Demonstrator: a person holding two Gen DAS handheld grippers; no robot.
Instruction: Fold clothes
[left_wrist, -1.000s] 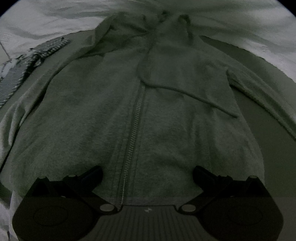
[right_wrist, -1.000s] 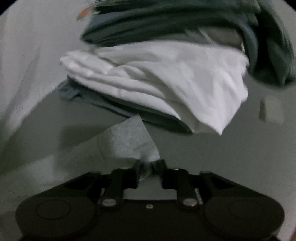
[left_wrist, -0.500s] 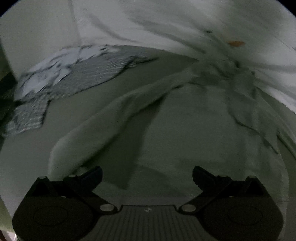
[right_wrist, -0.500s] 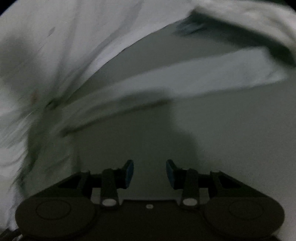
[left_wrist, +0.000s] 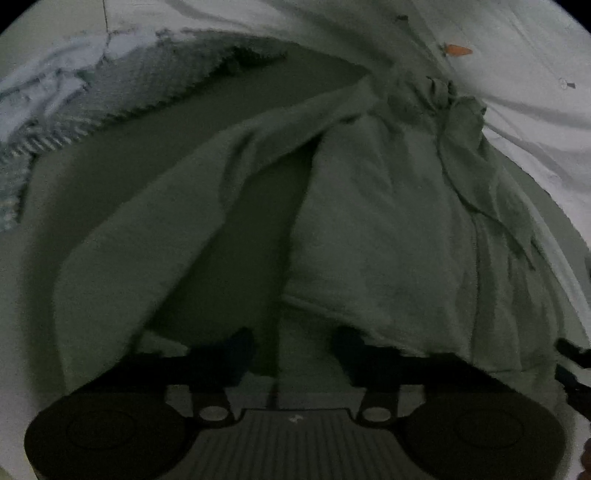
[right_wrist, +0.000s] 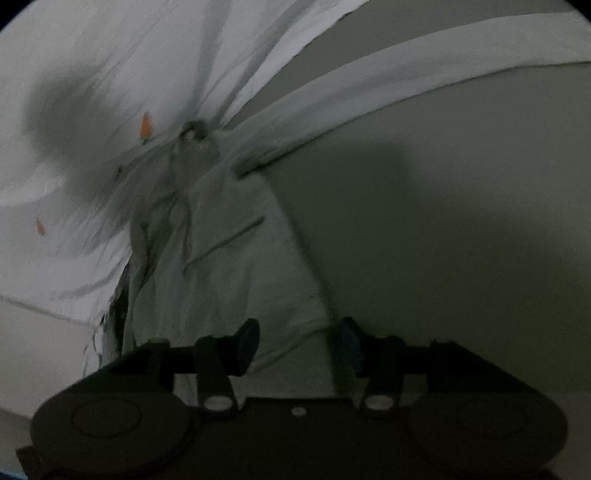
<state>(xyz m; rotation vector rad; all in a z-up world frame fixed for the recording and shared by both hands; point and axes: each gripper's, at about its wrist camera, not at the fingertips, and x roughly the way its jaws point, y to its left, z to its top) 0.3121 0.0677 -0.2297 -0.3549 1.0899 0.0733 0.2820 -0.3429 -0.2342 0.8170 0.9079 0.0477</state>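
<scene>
A grey hoodie lies flat on a grey-green surface, hood end far from me. In the left wrist view its left sleeve runs diagonally beside the body. My left gripper hangs over the hem's left corner. Its jaws are closing, the corner lies between them, and a gap still shows. In the right wrist view the hoodie has its right sleeve stretched away to the upper right. My right gripper is at the hem's right edge. Its blue pads are closing slightly, with fabric between them that is not visibly pinched.
A striped knitted cloth lies at the upper left of the surface. A crumpled white sheet with small orange marks borders the far side, seen again as the white sheet. Bare surface spreads to the hoodie's right.
My left gripper moved from the zipper to the hem's left corner and its jaws narrowed. My right gripper let go of a grey fabric end and swung from the stacked clothes to the hoodie.
</scene>
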